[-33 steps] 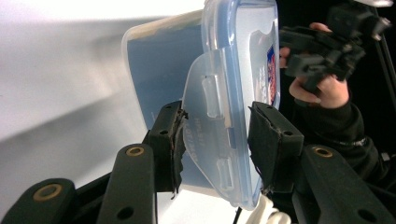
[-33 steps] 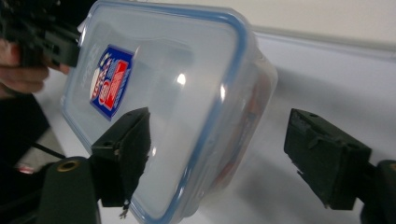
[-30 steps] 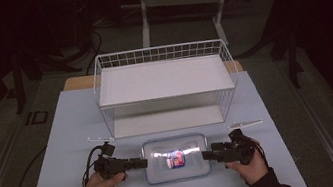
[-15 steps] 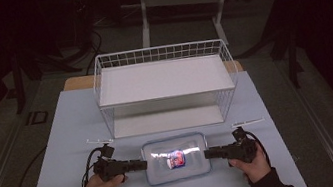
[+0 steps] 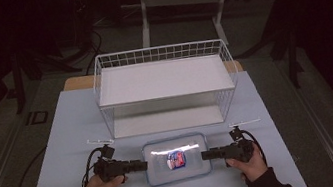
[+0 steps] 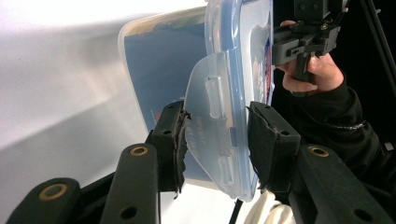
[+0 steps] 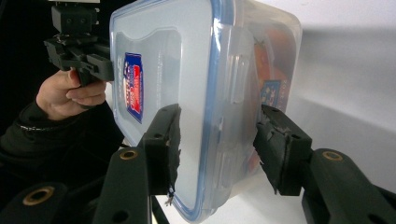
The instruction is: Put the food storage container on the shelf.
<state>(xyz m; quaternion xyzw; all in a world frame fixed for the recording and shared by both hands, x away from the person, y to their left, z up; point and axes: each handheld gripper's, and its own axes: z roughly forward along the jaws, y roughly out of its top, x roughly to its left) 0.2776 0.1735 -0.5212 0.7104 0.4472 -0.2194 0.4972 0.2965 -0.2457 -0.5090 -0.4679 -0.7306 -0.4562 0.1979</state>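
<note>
Sitting on the bench just before the wire rack: lidded container. Left gripper fingers straddling its latch flap, spread, barely touching; right gripper fingers likewise spread around the opposite end. Risking, probably, an uneven squeeze popping a latch or tilting the box.

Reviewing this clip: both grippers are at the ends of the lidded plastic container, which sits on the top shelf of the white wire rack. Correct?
Not quite. The container sits on the table in front of the white wire rack, not on its shelf, as the high view shows. The left gripper and right gripper are at its ends.
</note>
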